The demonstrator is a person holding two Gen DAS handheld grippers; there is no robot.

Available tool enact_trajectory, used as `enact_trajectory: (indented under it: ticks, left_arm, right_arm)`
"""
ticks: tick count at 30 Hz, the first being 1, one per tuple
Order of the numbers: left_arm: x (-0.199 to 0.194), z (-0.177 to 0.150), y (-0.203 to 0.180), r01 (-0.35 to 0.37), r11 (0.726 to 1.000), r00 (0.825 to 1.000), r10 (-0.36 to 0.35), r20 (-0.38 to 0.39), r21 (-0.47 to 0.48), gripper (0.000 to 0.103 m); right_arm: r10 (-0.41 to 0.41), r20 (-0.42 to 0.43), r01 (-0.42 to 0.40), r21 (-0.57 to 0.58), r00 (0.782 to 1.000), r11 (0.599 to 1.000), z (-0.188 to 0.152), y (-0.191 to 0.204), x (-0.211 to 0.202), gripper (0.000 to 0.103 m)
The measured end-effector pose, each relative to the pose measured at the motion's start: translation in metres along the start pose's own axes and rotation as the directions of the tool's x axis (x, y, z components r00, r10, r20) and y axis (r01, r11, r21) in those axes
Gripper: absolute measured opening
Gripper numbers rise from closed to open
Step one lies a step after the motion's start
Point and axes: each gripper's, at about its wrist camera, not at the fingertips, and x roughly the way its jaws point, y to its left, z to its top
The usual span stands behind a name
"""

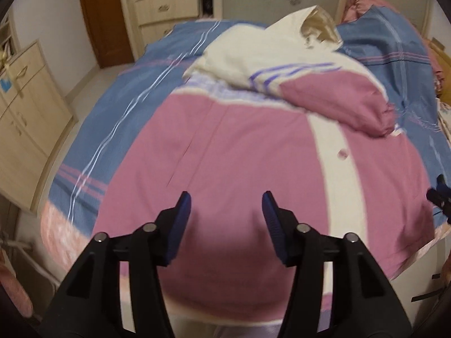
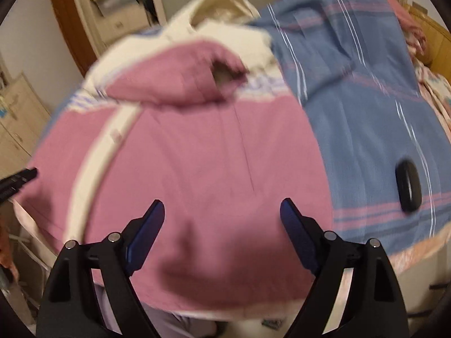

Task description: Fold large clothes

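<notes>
A large pink and cream jacket (image 1: 231, 152) lies spread on the bed, front up, with a cream button strip (image 1: 338, 169) down it. One pink sleeve (image 1: 341, 104) is folded across its chest, and the cream hood (image 1: 307, 28) lies at the far end. The jacket also shows in the right wrist view (image 2: 197, 155), sleeve (image 2: 180, 76) folded over. My left gripper (image 1: 226, 200) is open and empty above the jacket's lower left part. My right gripper (image 2: 222, 208) is open and empty above its lower right part. The right gripper's tip shows at the left wrist view's right edge (image 1: 439, 194).
The bed has a blue striped cover (image 1: 121, 107). A black oval object (image 2: 408, 186) lies on the cover right of the jacket. Cream cabinets (image 1: 25, 112) stand to the left and a wardrobe with drawers (image 1: 166, 8) beyond the bed's far end.
</notes>
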Motion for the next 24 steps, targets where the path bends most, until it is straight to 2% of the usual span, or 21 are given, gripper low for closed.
enact_trajectory:
  ticks: [2,4,7,10,12,14,16,17,19,21,24]
  left_arm:
    - [0.002,0.026,-0.01,0.023,1.0,1.0,-0.023,0.018,-0.005,0.055]
    - [0.006,0.051,-0.019,0.042,0.999,0.999,-0.042,0.029,-0.013,0.055]
    - [0.027,0.094,-0.036,0.061,0.998,0.998,-0.061,0.02,-0.012,0.055]
    - [0.06,0.136,-0.054,0.063,0.998,0.998,-0.063,0.017,-0.003,0.055]
    - [0.082,0.153,-0.063,0.05,0.999,0.998,-0.05,0.025,0.007,0.055]
    - [0.114,0.168,-0.073,0.015,1.0,1.0,-0.015,0.023,0.027,0.055]
    - [0.153,0.175,-0.076,-0.002,1.0,0.999,0.003,-0.042,0.021,0.053]
    - [0.168,0.176,-0.072,-0.001,1.0,0.997,0.001,-0.071,-0.003,0.053]
    - [0.192,0.175,-0.066,0.011,1.0,0.995,-0.014,-0.103,-0.027,0.053]
    - [0.201,0.172,-0.073,-0.01,1.0,0.994,0.012,-0.105,0.016,0.054]
    - [0.193,0.17,-0.087,-0.074,0.994,0.994,0.08,-0.081,0.078,0.051]
  right_arm:
    - [0.019,0.034,-0.02,0.03,0.999,0.999,0.03,0.004,0.001,0.078]
    - [0.054,0.062,-0.058,0.062,0.997,0.996,0.057,0.005,0.009,0.065]
    - [0.069,0.086,-0.078,0.103,0.994,0.992,0.098,0.012,0.035,0.054]
    - [0.106,0.043,-0.109,0.094,0.993,0.989,0.129,0.027,0.071,0.045]
    - [0.106,-0.009,-0.105,0.082,0.994,0.991,0.14,0.034,0.101,0.044]
    - [0.093,-0.055,-0.089,0.072,0.994,0.993,0.143,0.032,0.127,0.042]
    - [0.046,-0.102,-0.038,0.079,0.994,0.996,0.14,0.021,0.15,0.034]
    - [0.027,-0.119,-0.016,0.094,0.993,0.995,0.137,0.013,0.157,0.033]
    - [0.05,-0.155,-0.031,0.125,0.987,0.992,0.129,-0.004,0.172,0.019]
    - [0.097,-0.169,-0.071,0.155,0.981,0.985,0.122,-0.016,0.186,0.018]
    - [0.057,-0.179,-0.037,0.11,0.982,0.993,0.129,-0.006,0.183,0.019]
